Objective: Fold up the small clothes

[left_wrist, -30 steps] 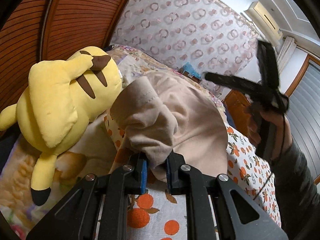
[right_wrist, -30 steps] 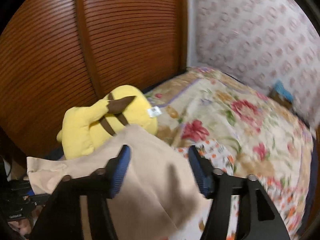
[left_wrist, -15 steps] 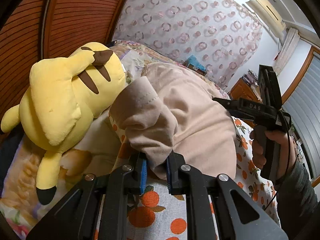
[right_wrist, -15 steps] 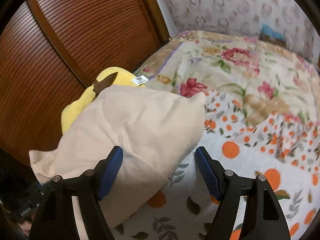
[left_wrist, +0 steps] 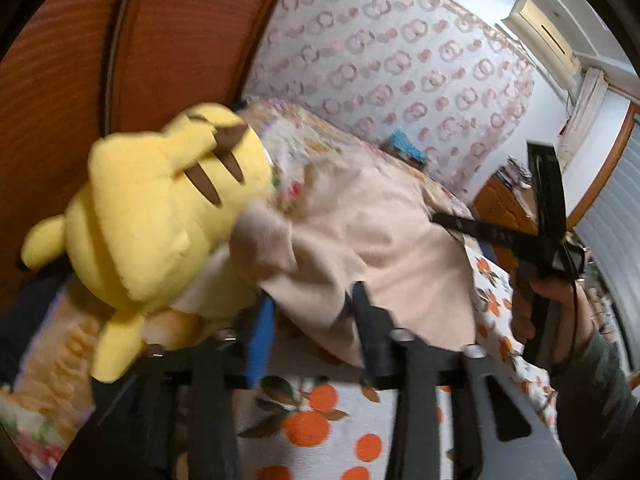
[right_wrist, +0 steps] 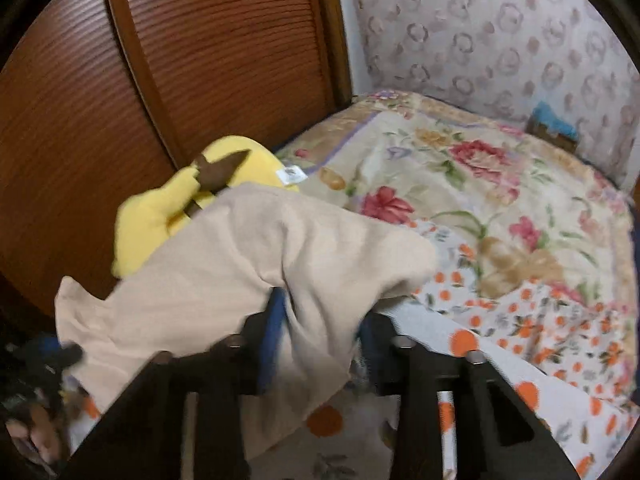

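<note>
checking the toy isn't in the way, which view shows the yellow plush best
The left wrist view: the yellow plush shows almost whole there, lying on the bed against the wooden door, with its brown stripes, ear tip and one foot, beside the beige garment. In the right wrist view the garment hides most of it; only its top and white tag show.

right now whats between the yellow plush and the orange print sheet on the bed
The beige garment lies between the yellow plush and the orange-print sheet, its edge draped against the plush; the right wrist view shows it best.

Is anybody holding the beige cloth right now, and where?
The left gripper is opening its jaws around the edge of the beige cloth, letting go. The right gripper is closing its jaws on a fold near another edge; a firm grip cannot be told.
</note>
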`<state>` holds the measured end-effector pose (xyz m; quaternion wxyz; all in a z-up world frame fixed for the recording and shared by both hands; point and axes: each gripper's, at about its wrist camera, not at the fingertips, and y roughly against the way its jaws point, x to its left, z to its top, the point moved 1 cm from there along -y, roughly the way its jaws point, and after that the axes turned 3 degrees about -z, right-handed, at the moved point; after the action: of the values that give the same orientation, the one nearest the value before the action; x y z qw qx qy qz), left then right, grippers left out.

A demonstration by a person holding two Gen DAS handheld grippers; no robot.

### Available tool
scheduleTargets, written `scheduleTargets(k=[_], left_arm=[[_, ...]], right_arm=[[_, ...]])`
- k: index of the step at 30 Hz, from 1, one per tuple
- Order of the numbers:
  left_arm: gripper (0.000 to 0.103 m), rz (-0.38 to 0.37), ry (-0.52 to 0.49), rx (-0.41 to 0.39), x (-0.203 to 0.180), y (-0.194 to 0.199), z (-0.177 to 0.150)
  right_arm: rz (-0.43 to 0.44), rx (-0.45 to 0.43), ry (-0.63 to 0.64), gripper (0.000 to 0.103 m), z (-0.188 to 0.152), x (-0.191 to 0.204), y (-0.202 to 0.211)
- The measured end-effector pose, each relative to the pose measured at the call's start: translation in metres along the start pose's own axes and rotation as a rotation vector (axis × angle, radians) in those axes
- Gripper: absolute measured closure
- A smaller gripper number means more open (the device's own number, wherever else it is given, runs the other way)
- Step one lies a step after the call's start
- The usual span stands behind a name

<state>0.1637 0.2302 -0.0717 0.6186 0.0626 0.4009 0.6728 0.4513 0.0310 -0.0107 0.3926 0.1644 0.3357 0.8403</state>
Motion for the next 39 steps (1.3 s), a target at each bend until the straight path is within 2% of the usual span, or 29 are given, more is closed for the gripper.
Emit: scheduleTargets(k=[1, 3, 4, 5, 10, 16, 29, 39], left_arm=[[0.054, 0.011, -0.017, -0.01, 0.0, 0.004, 0.002], [0.04, 0.025, -0.051, -0.019, -0.003, 0.009, 0.004], [0.028, 0.026, -0.069, -0.033, -0.005, 0.013, 0.005], [0.02, 0.027, -0.082, -0.043, -0.008, 0.017, 0.005], [0.019, 0.033, -0.169, -0.068, -0.028, 0.031, 0.006], [0.019, 0.029, -0.277, -0.072, -0.066, 0.045, -0.005], [0.019, -0.045, -0.401, -0.1, -0.144, 0.08, -0.041], [0.019, -0.097, -0.473, -0.126, -0.205, 0.111, -0.061]], right_arm=[[-0.008, -0.005, 0.002, 0.055, -0.003, 0.001, 0.002], [-0.007, -0.022, 0.007, 0.051, -0.007, 0.006, 0.013], [-0.009, -0.028, 0.009, 0.048, -0.009, 0.008, 0.018], [-0.01, -0.037, 0.012, 0.044, -0.014, 0.009, 0.024], [-0.018, -0.079, 0.023, 0.037, -0.036, 0.015, 0.069], [-0.026, -0.149, 0.002, 0.035, -0.075, 0.023, 0.137], [-0.121, -0.276, -0.079, 0.03, -0.182, 0.018, 0.264], [-0.215, -0.352, -0.137, 0.028, -0.236, 0.021, 0.345]])
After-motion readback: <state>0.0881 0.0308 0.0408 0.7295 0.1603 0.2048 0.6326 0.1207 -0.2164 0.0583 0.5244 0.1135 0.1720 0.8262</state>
